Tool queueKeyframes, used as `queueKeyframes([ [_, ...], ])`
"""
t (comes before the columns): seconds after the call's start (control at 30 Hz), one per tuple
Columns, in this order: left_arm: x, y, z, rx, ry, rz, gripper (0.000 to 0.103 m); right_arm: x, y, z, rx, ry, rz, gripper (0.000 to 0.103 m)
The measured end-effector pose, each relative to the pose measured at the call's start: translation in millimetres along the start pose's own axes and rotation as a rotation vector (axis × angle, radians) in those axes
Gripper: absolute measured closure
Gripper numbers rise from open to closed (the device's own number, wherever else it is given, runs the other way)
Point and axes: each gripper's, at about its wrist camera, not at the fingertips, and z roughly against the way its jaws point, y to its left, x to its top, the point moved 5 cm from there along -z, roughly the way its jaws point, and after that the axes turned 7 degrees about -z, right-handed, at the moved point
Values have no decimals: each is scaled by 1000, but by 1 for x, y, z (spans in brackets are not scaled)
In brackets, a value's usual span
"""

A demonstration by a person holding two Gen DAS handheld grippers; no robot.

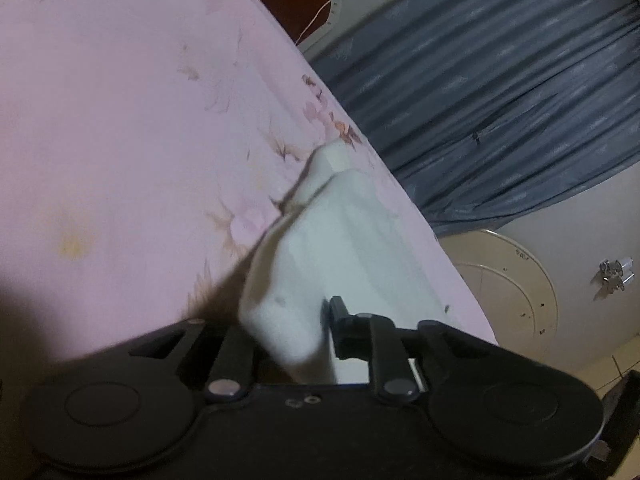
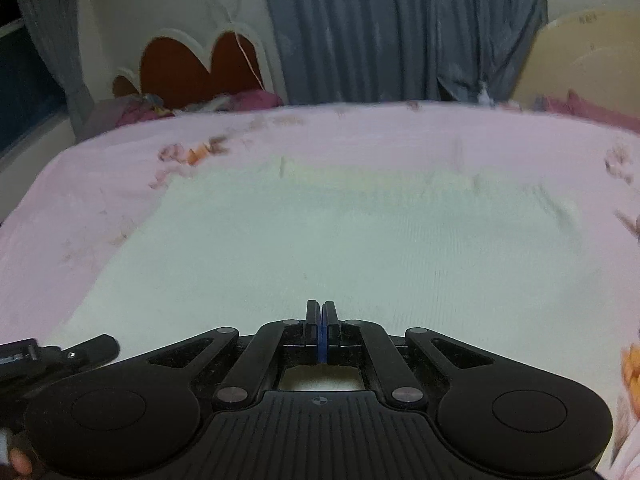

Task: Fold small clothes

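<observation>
A white garment (image 2: 340,240) lies spread flat on the pink floral bedsheet (image 2: 360,132) in the right wrist view. My right gripper (image 2: 322,312) is shut, its jaws pressed together over the garment's near edge; no cloth shows between them. In the left wrist view my left gripper (image 1: 316,320) is shut on a bunched edge of the white garment (image 1: 332,240), lifting it off the pink sheet (image 1: 120,120). The cloth hides the left finger; the right finger (image 1: 340,316) shows against the fabric.
A grey-blue curtain (image 2: 400,28) hangs behind the bed. A red heart-shaped headboard (image 2: 200,64) stands at the back left with crumpled maroon cloth (image 2: 256,100) below it. A cream round object (image 1: 508,292) leans by the bed's edge, where the sheet drops off.
</observation>
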Motion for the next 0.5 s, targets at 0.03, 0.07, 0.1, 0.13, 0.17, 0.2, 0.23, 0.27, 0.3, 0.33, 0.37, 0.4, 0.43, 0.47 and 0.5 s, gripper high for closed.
queueKeyframes([
  [0.03,2,-1,-2,11,-7,-6,83,-1,1,-4,9,8,0,103],
  [0.07,3,-2,-3,19,-12,-5,81,-6,-2,-15,-13,56,3,103],
  [0.1,5,-2,-4,25,-17,0,79,-9,-3,-20,-19,48,16,103],
  [0.13,10,-4,-9,33,-16,-1,80,-8,-3,-21,-25,43,28,103],
  [0.17,12,-6,-12,44,-6,-17,82,-6,-2,-21,-28,51,27,103],
  [0.2,13,-9,-13,57,5,-44,92,-5,-2,-21,-25,58,21,103],
  [0.23,16,-12,-14,84,14,-77,95,-5,-4,-20,-15,58,12,103],
  [0.27,18,-17,-12,88,14,-98,96,-5,-7,-17,1,54,-8,103],
  [0.3,20,-25,-6,87,2,-125,96,-4,-12,-12,20,44,-41,103],
  [0.33,22,-34,-1,83,-8,-162,96,-3,-21,-4,26,26,-79,103],
  [0.37,23,-47,3,71,-14,-210,96,-1,-29,4,29,8,-114,103],
  [0.4,23,-62,6,58,-13,-258,96,1,-38,13,36,-8,-146,103],
  [0.43,21,-77,8,43,-10,-294,96,3,-49,23,41,-30,-174,103],
  [0.47,18,-90,7,23,-2,-323,96,6,-61,34,41,-56,-196,103],
  [0.5,14,-108,7,1,5,-366,96,8,-71,44,39,-75,-213,103],
])
